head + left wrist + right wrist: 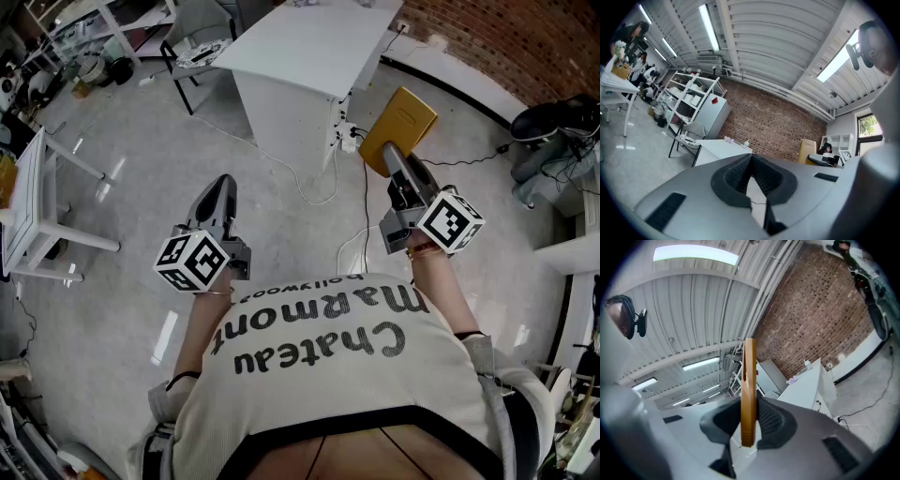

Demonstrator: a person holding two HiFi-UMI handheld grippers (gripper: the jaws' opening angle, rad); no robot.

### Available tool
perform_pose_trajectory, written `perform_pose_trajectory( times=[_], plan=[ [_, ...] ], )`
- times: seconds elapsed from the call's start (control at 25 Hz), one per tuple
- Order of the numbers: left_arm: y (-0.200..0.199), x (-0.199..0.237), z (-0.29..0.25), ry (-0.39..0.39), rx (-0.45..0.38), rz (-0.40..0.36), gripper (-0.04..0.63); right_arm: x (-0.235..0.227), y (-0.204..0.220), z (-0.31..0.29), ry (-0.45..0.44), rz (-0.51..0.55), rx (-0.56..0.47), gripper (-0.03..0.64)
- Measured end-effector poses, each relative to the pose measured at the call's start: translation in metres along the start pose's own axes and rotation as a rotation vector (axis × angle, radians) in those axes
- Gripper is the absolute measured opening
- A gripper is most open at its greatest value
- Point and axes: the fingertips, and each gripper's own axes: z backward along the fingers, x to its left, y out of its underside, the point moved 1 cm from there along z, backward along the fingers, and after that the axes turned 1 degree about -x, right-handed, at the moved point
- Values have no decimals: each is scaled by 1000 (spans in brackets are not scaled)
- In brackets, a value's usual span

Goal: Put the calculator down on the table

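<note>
A yellow calculator (398, 129) is held in the air in front of the person, out over the floor near the corner of the white table (309, 42). My right gripper (389, 161) is shut on its near end. In the right gripper view the calculator (749, 390) stands edge-on and upright between the two dark pads, and the table (806, 380) lies beyond it to the right. My left gripper (217, 192) hovers over the floor to the left, well apart from the calculator. Its jaws (751, 161) are shut with nothing between them.
Cables (319, 187) and a power strip (349, 136) lie on the grey floor beside the table's base. A chair (202, 33) stands left of the table. A white frame stand (37, 206) is at the far left, and a brick wall (506, 37) runs behind.
</note>
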Motion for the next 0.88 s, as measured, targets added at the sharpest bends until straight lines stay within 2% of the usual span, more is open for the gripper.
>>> perform_pose_trajectory(
  times=[0.24, 0.56, 0.72, 0.88],
  plan=[
    [-1, 28, 10, 3, -4, -6, 0, 10, 28, -13, 9, 4, -2, 92],
    [7, 64, 20, -39, 13, 23, 0, 16, 68, -43, 0, -29, 78, 92],
    [7, 86, 10, -69, 16, 49, 0, 13, 79, -73, -22, -85, 92, 91],
    [0, 104, -17, -78, 5, 43, 0, -5, 82, -114, -42, -103, 114, 91]
  ],
)
